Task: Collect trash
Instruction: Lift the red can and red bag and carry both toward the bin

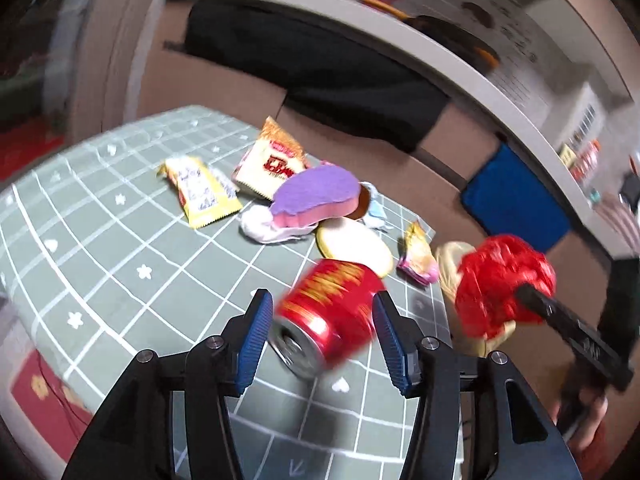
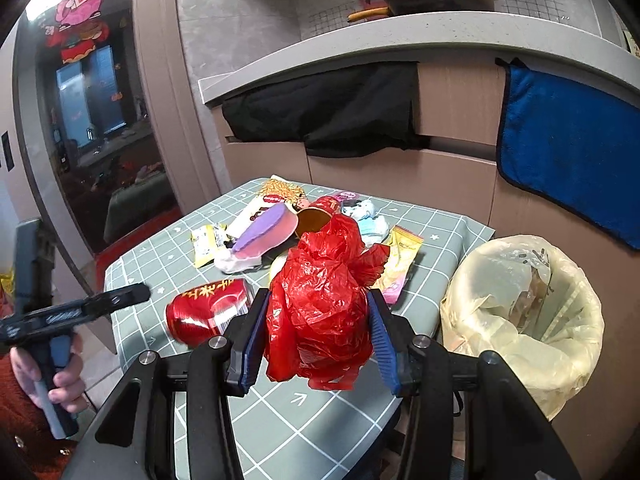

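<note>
The red can (image 1: 330, 316) lay on its side on the checked tablecloth (image 1: 120, 248), between the parted pads of the left gripper (image 1: 324, 338) — not yet pinched. Thin-walled, smooth and probably light, it was best taken across its curved middle. The right gripper (image 2: 316, 336) was clamped on a crumpled red plastic bag (image 2: 320, 304) — soft, weightless — near the lined bin (image 2: 520, 320).

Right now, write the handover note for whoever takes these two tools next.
Left tool: open, its pads either side of the red can lying on its side on the table; no grip visible.
Right tool: shut on the crumpled red plastic bag, held above the table beside the lined bin.
Done: the bag is picked up; the bin already holds some wrappers.
Left: drop the bag in the bin, take the can, then clear the snack wrappers, purple sponge, white tissue and the other scraps.
</note>
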{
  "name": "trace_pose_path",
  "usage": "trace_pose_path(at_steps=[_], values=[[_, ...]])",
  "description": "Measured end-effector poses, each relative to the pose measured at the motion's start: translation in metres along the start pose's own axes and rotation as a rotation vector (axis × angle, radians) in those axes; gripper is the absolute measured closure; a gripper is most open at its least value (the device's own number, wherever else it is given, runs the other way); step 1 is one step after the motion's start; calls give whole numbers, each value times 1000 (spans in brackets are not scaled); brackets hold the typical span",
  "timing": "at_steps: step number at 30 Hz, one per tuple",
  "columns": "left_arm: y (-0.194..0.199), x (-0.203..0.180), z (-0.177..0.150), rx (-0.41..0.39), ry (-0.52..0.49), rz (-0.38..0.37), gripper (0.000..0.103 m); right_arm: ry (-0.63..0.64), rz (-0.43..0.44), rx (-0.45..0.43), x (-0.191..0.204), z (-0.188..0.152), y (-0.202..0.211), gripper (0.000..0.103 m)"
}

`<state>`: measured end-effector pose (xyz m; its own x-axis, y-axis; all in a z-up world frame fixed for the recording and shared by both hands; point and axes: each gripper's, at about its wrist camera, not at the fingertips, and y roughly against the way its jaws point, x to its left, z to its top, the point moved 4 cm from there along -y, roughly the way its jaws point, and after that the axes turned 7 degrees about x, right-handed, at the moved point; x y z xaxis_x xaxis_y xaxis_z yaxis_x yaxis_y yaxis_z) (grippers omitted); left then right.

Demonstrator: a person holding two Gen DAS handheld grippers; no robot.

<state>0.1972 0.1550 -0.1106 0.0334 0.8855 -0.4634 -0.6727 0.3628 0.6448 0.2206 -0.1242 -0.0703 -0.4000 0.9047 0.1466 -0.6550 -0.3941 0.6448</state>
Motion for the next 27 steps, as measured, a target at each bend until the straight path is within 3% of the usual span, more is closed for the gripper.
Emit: trace_pose_path(at_steps=[6, 12, 16, 21, 27], values=[[-39, 10, 0, 88, 0, 33, 50, -15, 7, 23, 0, -6, -8, 59], [-71, 14, 1, 200, 41, -65, 43, -16, 10, 57, 0, -12, -21, 59], [-86, 10, 5, 246, 62, -86, 39, -15, 9, 71, -1, -15, -28, 59], [-84, -3, 3, 230, 29, -76, 45, -20, -9, 88, -6, -18, -36, 59], [-68, -21, 2, 126, -73, 14, 48, -37, 5, 94, -10, -16, -42, 59]])
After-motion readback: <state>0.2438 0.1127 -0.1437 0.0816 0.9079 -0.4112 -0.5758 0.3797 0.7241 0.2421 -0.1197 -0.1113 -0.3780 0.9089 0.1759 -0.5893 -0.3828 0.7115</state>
